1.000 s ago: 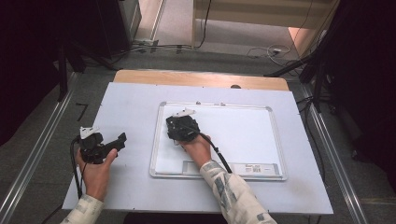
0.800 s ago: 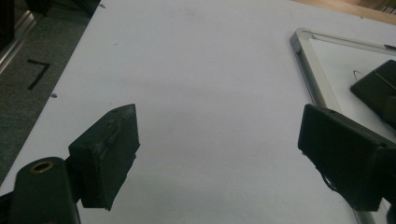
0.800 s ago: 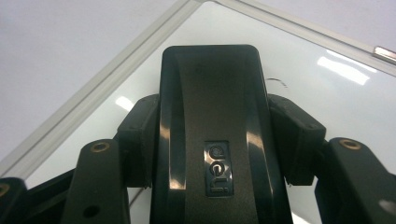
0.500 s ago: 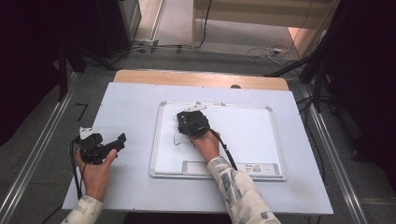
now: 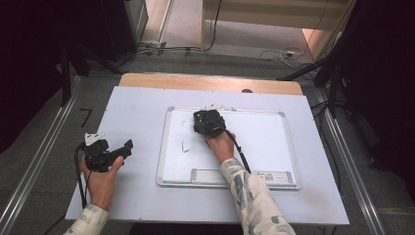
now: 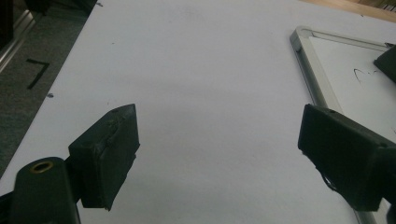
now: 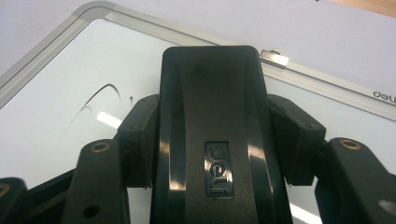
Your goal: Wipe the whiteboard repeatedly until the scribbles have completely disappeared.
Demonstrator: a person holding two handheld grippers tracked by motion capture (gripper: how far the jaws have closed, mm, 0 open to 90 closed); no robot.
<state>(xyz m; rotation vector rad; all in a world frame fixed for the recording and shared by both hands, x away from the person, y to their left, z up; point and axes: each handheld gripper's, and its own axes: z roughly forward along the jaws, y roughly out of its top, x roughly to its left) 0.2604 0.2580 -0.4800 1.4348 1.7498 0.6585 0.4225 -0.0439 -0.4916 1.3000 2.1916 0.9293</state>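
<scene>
Black eraser [image 7: 210,140] clamped between the right gripper's [image 5: 209,123] jaws, long axis running up-frame, pressed on the whiteboard [image 5: 264,147] near its top rail. Ink marks [image 5: 185,145] lie left of it, center frame — probably the next wipe. Left gripper [image 5: 105,152], lower left on the table [image 5: 137,107], jaws apart, holding nothing.

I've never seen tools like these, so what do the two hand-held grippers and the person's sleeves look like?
Both the left gripper and the right gripper are black, with blocky jaws. A black cable trails from each, and the left carries a pale three-cornered plate. The person's sleeves are light with a grey pattern.
</scene>
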